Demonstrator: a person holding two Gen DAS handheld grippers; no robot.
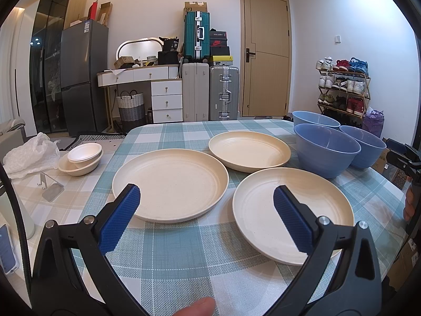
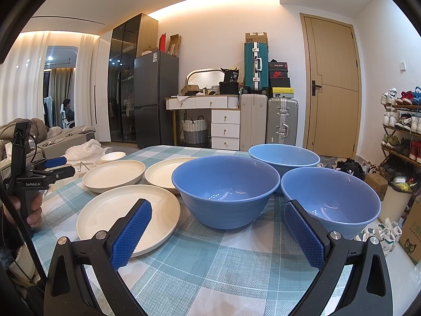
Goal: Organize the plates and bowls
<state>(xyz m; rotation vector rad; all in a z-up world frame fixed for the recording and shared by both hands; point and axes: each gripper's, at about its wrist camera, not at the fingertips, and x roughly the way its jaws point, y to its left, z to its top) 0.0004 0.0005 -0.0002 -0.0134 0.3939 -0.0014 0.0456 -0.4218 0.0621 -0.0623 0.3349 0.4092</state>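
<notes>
Three cream plates lie on the checked tablecloth: a left one [image 1: 171, 184], a far one [image 1: 250, 152] and a near right one [image 1: 289, 210]. Three blue bowls stand to their right: a near one [image 1: 326, 148], a far one [image 1: 315, 119] and a right one [image 1: 364, 144]. My left gripper [image 1: 206, 197] is open and empty, held above the near edges of the left and right plates. My right gripper [image 2: 218, 212] is open and empty, in front of the nearest blue bowl [image 2: 226, 189], between the near plate [image 2: 126, 216] and the right bowl [image 2: 331, 200].
Small cream and white bowls [image 1: 83, 158] are stacked on the table's left part beside a crumpled plastic bag [image 1: 31, 155]. A metal stand [image 1: 51, 187] and a phone [image 1: 6, 247] lie at the left. The table's right edge [image 1: 389, 184] drops off beside the bowls.
</notes>
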